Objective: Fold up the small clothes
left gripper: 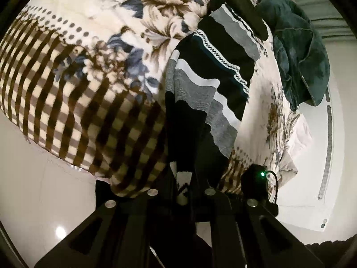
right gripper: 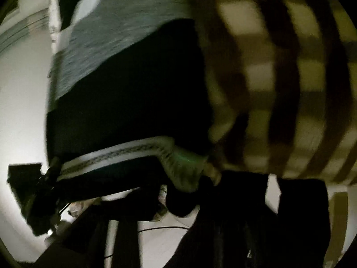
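**Striped garment stretched between two grippers over the bed**

Nearest the left wrist camera, the left gripper (left gripper: 183, 192) has its jaws pressed together on a bunched end of the striped garment (left gripper: 207, 84), a soft knit banded in black, grey and white with a thin zigzag trim. The cloth runs up and away, draped over the bed's edge, to the right gripper (left gripper: 239, 7), which seems to be pinching the far end. The right wrist view is dark and blurred, so I cannot tell for certain how those jaws stand.

The risk, as I judge it: the pinch takes only a small wad, so a sharp pull could slip it free. The plush floral and checked blanket (left gripper: 78, 71) could also drag the knit and skew the fold.

Farthest off, a crumpled teal cloth (left gripper: 299, 44) lies at the bed's edge.
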Available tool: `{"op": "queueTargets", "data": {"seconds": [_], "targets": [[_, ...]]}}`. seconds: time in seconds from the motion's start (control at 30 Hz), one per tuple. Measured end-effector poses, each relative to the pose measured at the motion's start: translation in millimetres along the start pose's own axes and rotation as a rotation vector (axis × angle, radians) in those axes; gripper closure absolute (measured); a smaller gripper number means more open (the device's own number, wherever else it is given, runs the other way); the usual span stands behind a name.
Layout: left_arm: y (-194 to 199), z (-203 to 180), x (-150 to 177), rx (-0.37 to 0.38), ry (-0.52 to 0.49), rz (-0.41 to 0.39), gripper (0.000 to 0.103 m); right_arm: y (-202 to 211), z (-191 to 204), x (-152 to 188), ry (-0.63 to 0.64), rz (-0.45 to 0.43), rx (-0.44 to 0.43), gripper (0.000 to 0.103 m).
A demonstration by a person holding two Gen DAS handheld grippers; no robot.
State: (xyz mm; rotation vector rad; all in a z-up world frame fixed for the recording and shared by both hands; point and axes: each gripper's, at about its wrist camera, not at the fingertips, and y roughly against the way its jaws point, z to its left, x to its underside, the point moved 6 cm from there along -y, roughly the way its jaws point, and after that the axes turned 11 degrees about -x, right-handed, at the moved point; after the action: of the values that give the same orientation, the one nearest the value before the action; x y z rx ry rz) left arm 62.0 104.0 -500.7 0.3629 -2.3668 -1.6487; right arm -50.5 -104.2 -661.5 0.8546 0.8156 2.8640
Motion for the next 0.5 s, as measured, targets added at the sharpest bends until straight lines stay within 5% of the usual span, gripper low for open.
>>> {"op": "queueTargets", "data": {"seconds": [0.17, 0.2, 0.23, 0.5], "targets": [[-7, 6, 1, -0.015, 0.0, 0.006, 0.095, -22, -3, -15, -0.049, 0.009, -0.048, 0.057], [-8, 7, 2, -0.018, 0.002, 0.006, 0.095, -22, -2, -14, -0.055, -0.006, -0.054, 0.07], [-9, 8, 2, -0.021, 0.003, 0.008, 0.095, -24, -1, -11, -0.06, -0.008, -0.062, 0.095], [-2, 12, 5, -0.017, 0.01, 0.002, 0.095, 19, 30, 21, -0.01, -0.069, -0.085, 0.095]]}}
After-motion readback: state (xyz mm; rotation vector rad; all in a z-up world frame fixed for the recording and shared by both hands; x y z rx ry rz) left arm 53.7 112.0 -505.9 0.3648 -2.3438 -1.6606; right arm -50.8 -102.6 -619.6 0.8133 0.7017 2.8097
